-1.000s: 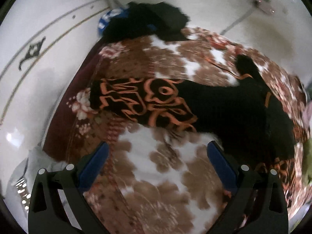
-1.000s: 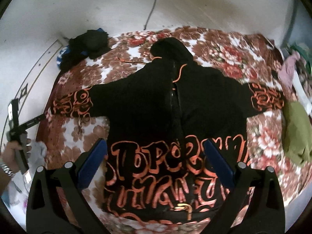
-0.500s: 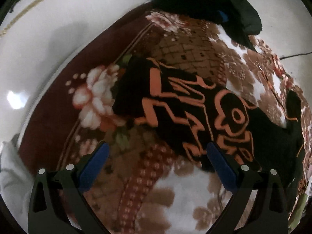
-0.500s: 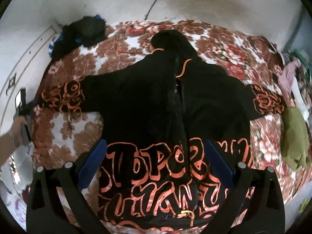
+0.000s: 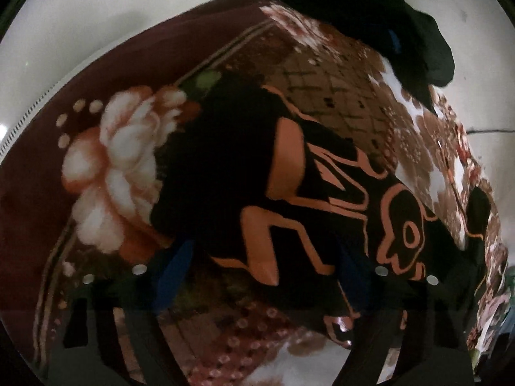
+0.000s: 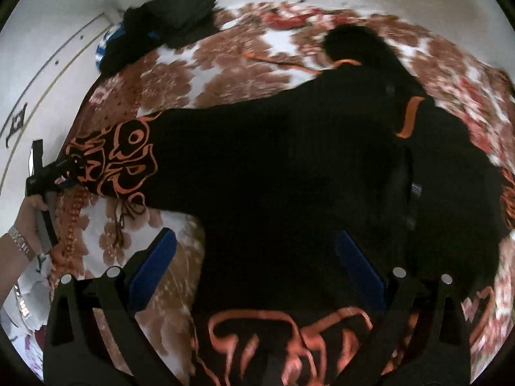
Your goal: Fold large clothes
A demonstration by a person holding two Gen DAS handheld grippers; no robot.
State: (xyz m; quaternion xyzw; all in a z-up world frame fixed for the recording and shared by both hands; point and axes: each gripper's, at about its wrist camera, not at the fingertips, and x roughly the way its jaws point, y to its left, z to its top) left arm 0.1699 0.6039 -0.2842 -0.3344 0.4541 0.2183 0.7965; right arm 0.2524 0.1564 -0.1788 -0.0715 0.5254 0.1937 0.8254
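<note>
Both grippers' jaws gape: left gripper straddles hoodie sleeve, right gripper over its body.

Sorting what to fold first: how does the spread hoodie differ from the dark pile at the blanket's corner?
The hoodie lies spread flat, sleeves out; the pile is bunched up. The hoodie carries orange lettering; the pile shows blue patches. The hoodie sits mid-blanket; the pile sits at its far corner. Both are mostly black.
</note>
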